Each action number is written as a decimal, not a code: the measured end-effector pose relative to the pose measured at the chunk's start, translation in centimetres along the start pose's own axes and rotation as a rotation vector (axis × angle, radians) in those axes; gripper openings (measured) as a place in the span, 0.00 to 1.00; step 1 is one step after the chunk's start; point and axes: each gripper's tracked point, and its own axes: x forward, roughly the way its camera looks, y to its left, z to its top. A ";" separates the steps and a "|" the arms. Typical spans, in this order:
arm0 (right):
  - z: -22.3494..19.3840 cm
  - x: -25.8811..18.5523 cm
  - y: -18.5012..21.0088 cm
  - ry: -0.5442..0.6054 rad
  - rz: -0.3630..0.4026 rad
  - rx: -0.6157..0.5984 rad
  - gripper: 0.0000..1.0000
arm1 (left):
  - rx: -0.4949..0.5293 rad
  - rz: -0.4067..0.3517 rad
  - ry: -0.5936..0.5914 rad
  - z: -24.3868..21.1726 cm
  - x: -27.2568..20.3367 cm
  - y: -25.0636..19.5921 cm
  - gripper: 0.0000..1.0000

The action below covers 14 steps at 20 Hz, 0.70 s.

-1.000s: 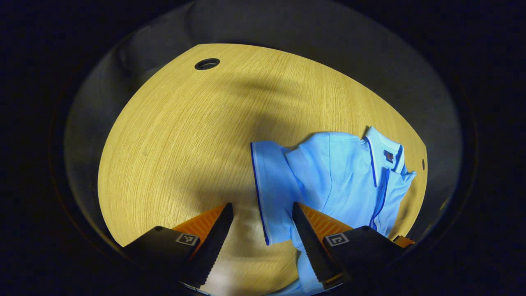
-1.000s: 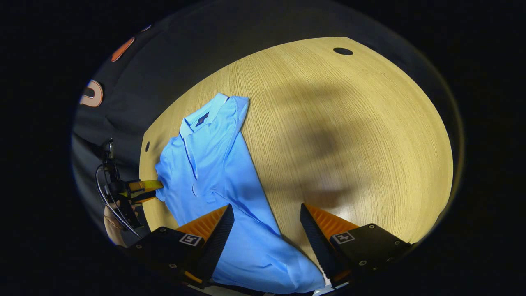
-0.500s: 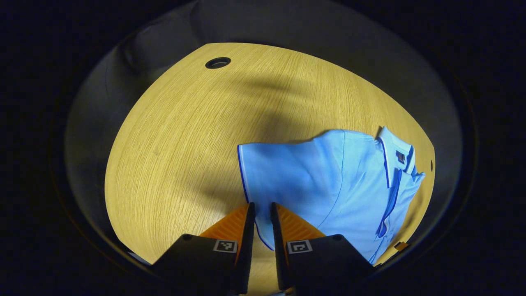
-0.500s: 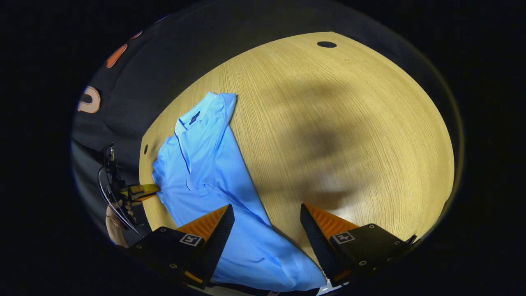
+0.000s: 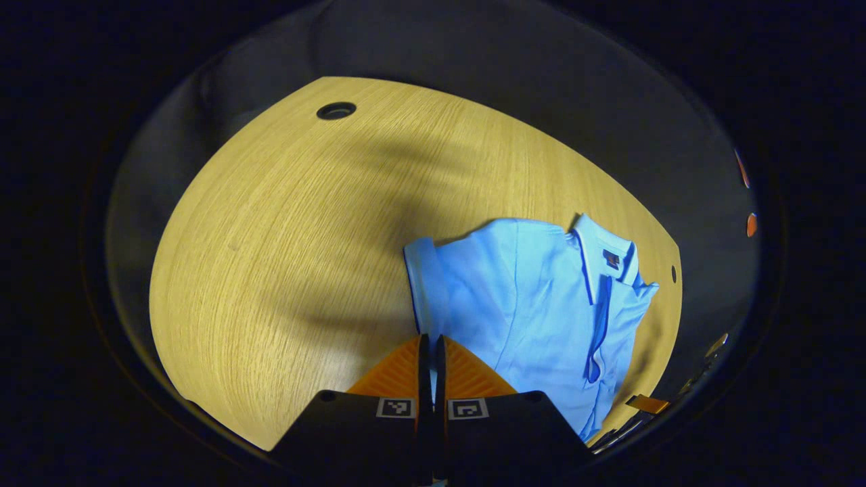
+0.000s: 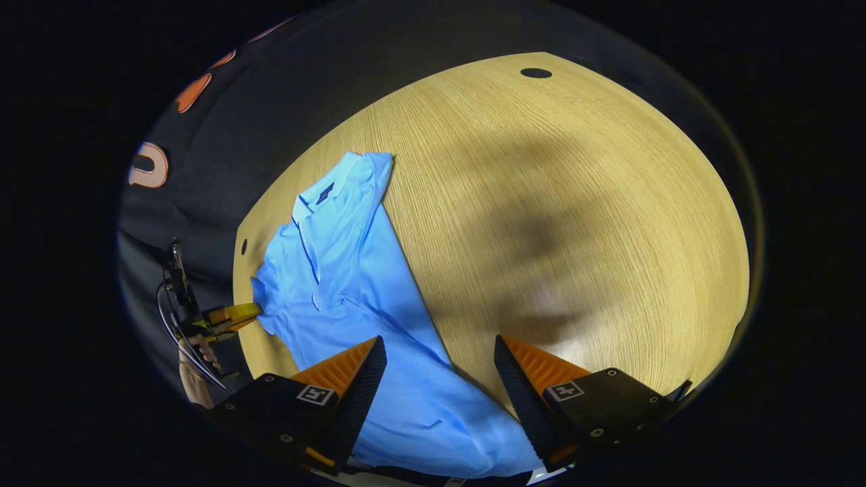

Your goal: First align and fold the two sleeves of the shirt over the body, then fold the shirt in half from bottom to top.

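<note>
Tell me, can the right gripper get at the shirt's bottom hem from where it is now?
Probably yes. The right gripper is open above the lower body of the shirt, with nothing between its fingers and the cloth. The left gripper, shut on the sleeve, is off at the far side.

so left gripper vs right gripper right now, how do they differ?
Jaws: the left gripper is closed with the sleeve edge pinched between its fingers; the right gripper stands wide open, gripping nothing.
Place: the left gripper sits at the sleeve end of the shirt; the right gripper hovers over the shirt's lower body, with cloth and bare table between its fingers.
Shared: both are over the same wooden table, pointed at the blue shirt.
</note>
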 end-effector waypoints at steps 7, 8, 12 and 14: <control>-0.2 -0.8 -0.8 -0.011 -0.004 -0.020 0.98 | 0.181 -0.069 -0.093 2.3 -4.2 -7.5 0.04; -0.3 -1.0 -1.1 -0.014 -0.002 -0.013 0.98 | 0.198 -0.086 -0.094 2.2 -4.5 -8.9 0.03; -0.4 -1.7 -2.8 -0.028 -0.010 0.016 0.98 | 0.283 -0.135 -0.090 1.4 -4.8 -14.2 0.04; -0.8 -2.0 -3.7 -0.031 -0.013 0.037 0.98 | 0.307 -0.162 -0.072 0.5 -4.3 -16.8 0.04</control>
